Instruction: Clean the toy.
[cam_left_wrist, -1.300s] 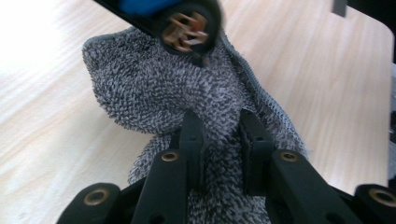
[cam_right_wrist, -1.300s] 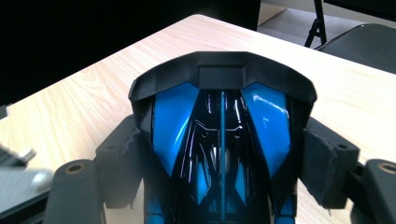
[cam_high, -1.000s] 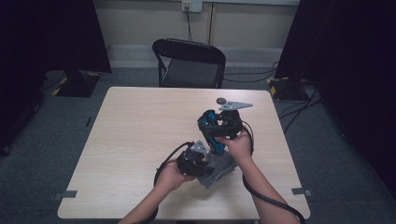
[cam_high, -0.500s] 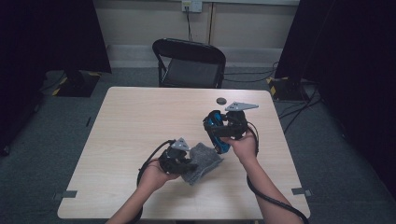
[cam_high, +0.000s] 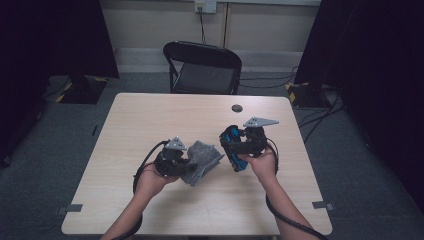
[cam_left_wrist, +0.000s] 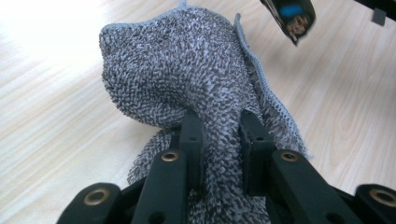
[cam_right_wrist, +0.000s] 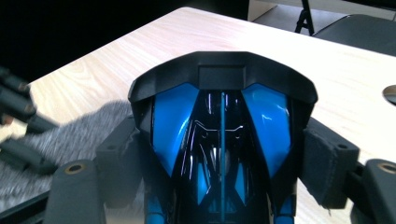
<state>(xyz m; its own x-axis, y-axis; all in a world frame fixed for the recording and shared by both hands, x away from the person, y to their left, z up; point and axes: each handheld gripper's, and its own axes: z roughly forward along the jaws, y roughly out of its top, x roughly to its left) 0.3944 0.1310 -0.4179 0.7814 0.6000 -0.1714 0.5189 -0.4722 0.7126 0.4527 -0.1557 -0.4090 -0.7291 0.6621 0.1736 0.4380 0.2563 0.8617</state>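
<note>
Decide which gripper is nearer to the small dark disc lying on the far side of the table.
Right. The right gripper, shut on a blue and black object, lies just below the disc; the left gripper, clamping the grey cloth, sits farther left and nearer the person.

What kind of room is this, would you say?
Probably a lab or studio set up for recording, not a home. A bare wooden table stands on grey carpet, a black folding chair sits behind it, cables trail over the floor, and dark curtains hang at both sides.

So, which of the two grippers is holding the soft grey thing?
The left gripper: it pinches the grey cloth. The right gripper holds a glossy blue and black toy car.
</note>
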